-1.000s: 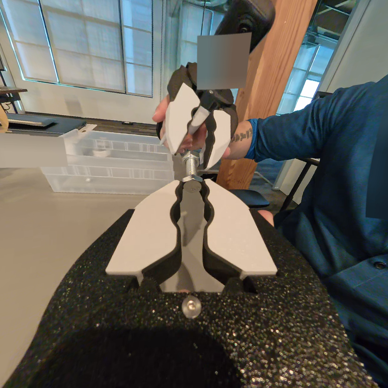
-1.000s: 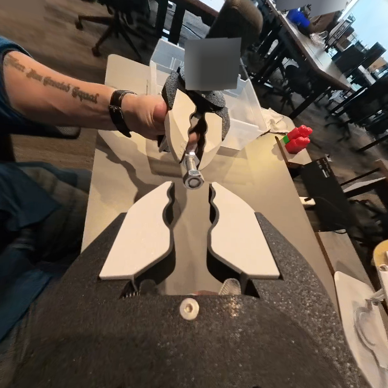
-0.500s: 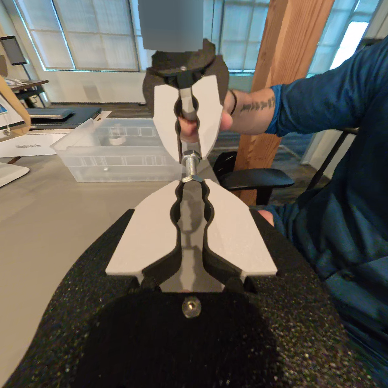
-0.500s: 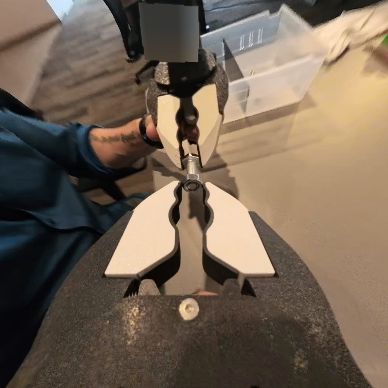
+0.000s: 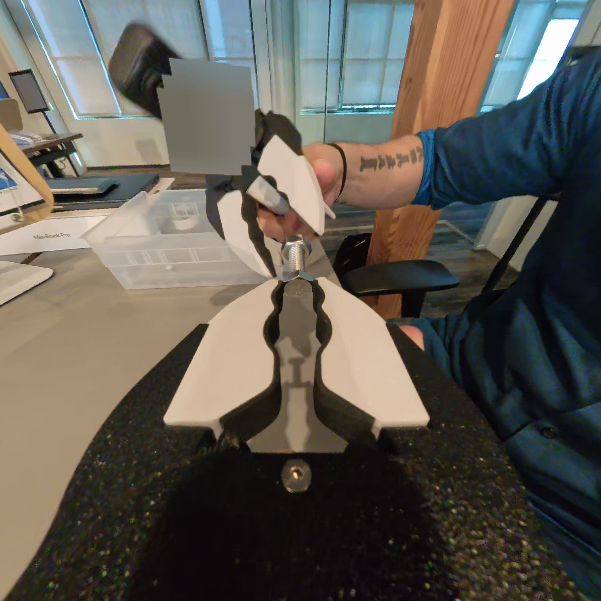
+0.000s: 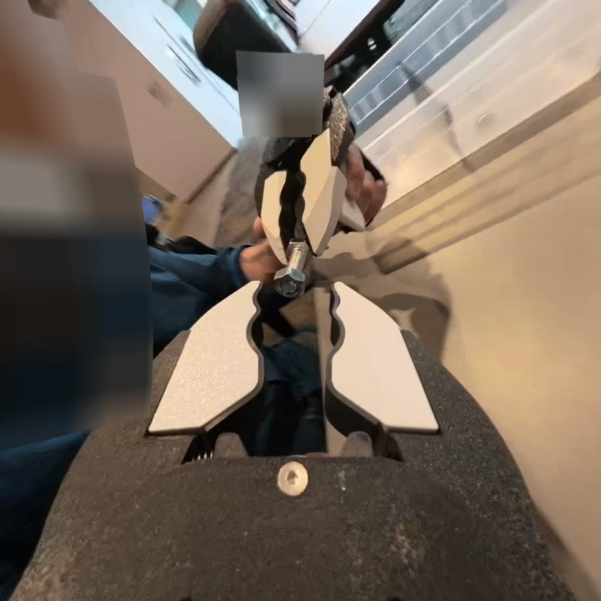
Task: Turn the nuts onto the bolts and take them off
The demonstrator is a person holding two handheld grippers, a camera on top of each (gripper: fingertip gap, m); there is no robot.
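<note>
The table (image 5: pixel 81 341) carries a clear plastic box (image 5: pixel 169 253) at its far side. The work itself is held in the air above the table edge, not resting on anything.

Left tongs (image 5: pixel 296 287): clenched on the head of the bolt (image 5: pixel 294 260), whose shank points away towards the other tool.

Right tongs (image 6: pixel 297 286): released. The jaws stand wide, with the nut (image 6: pixel 289 284) between their tips and nearer one side, not gripped. The nut sits at the free end of the thread, well apart from the head.

Judged step: a regrip between turns. Whether the nut is going on or coming off cannot be told.

Next move calls for centring the nut, closing squarely on its flats and rolling the wrist — with the bolt held steady.
</note>
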